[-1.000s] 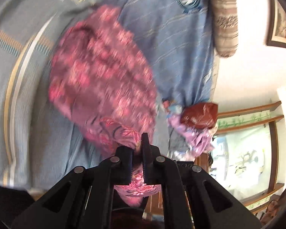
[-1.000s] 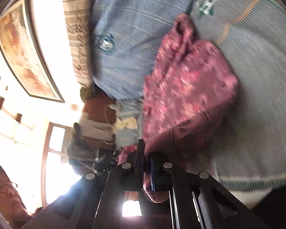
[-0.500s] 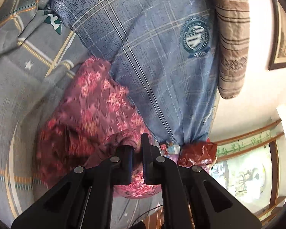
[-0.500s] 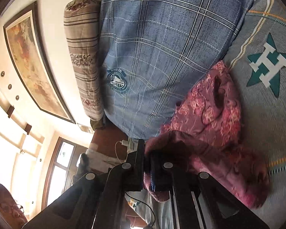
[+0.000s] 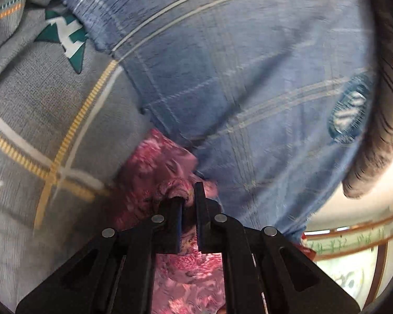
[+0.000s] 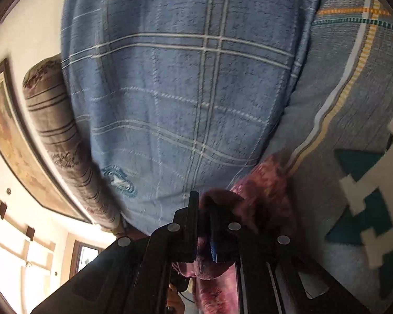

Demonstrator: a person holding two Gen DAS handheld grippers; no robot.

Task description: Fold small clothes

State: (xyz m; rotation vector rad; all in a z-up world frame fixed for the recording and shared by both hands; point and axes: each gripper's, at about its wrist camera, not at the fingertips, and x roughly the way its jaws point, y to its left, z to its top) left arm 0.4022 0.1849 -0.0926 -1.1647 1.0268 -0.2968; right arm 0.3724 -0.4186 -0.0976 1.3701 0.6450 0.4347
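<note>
Left wrist view: grey bedspread with yellow-and-white stripes and a teal star at left; blue plaid pillow with a round crest fills the centre and right; striped brown bolster at the right edge. Pink floral garment lies on the bed against the pillow's lower edge. Left tool is nearly closed, pinching a bunched fold of that garment; more cloth hangs below the jaws.

Right wrist view: framed picture on the wall at left, bolster, pillow, then bedspread. Right tool is almost closed with garment cloth gripped between its jaws. No containers in frame.
</note>
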